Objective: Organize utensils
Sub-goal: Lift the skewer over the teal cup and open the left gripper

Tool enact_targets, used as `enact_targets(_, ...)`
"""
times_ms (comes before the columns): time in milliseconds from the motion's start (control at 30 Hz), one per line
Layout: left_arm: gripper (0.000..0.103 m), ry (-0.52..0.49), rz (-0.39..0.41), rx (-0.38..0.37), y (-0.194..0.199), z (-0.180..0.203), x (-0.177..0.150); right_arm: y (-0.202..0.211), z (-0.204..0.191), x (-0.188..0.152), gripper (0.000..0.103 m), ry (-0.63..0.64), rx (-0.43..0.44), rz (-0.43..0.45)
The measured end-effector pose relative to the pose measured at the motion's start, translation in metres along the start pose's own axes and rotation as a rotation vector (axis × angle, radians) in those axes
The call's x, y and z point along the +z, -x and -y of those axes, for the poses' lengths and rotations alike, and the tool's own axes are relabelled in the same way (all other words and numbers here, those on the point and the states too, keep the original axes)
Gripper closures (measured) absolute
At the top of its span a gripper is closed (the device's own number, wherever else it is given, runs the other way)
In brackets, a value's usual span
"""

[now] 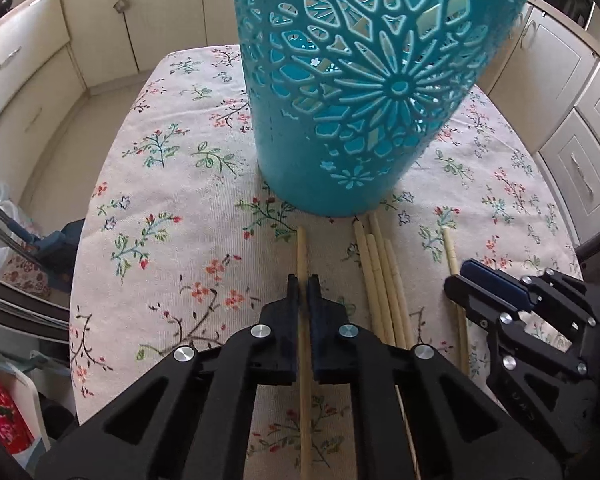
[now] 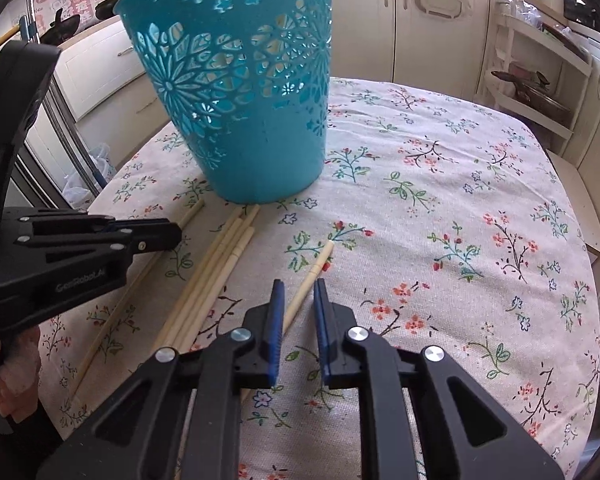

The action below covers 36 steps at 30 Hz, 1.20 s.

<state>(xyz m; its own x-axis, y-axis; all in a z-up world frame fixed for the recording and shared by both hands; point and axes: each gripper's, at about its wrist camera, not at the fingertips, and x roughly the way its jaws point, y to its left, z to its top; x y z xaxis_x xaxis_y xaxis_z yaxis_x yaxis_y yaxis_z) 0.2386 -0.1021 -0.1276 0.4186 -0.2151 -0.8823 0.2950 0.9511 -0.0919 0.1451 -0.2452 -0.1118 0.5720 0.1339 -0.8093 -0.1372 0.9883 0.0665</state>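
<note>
Left wrist: left gripper [image 1: 303,284] clamps chopstick [image 1: 301,248] | bucket [image 1: 364,92] just ahead

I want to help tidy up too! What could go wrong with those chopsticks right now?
The left gripper pinches one chopstick near one end, so the long free part might swing or slip when lifted. The right gripper straddles another chopstick lying slanted across its jaws, with a gap still showing, so it could slide out. Both sit close to the teal basket, which could get bumped.
</note>
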Motion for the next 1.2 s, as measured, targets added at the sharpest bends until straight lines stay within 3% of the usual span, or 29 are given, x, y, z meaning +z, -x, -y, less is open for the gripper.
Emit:
enact_targets(167, 0.098, -0.059, 0.017, -0.028, 0.022, 0.008, -0.014, 0.0, -0.002, -0.001, 0.087, 0.007, -0.006, 0.004)
enact_targets(267, 0.098, -0.099, 0.053, -0.082, 0.047, 0.014, -0.019, 0.0, -0.002, -0.001, 0.087, 0.007, -0.006, 0.004)
enact_targets(433, 0.098, -0.112, 0.18, -0.201, 0.108, 0.017, -0.008, 0.0, -0.002, -0.001, 0.086, 0.005, -0.006, 0.006)
enact_targets(633, 0.098, -0.044, 0.382, -0.297, 0.185, 0.004, 0.038, 0.001, -0.009, -0.004, 0.078, 0.036, -0.018, 0.011)
enact_targets(933, 0.098, 0.038, 0.63, -0.236, 0.228, 0.004, 0.106, 0.002, -0.01, -0.004, 0.076, 0.042, -0.018, 0.011)
enact_targets(1067, 0.098, 0.067, 0.724, -0.152, 0.217, 0.008, 0.131, 0.001, -0.012, -0.005, 0.074, 0.048, -0.017, 0.011)
enact_targets(1200, 0.098, 0.102, 0.752, -0.096, 0.191, 0.009, 0.151, 0.002, -0.009, -0.005, 0.074, 0.034, -0.001, 0.013)
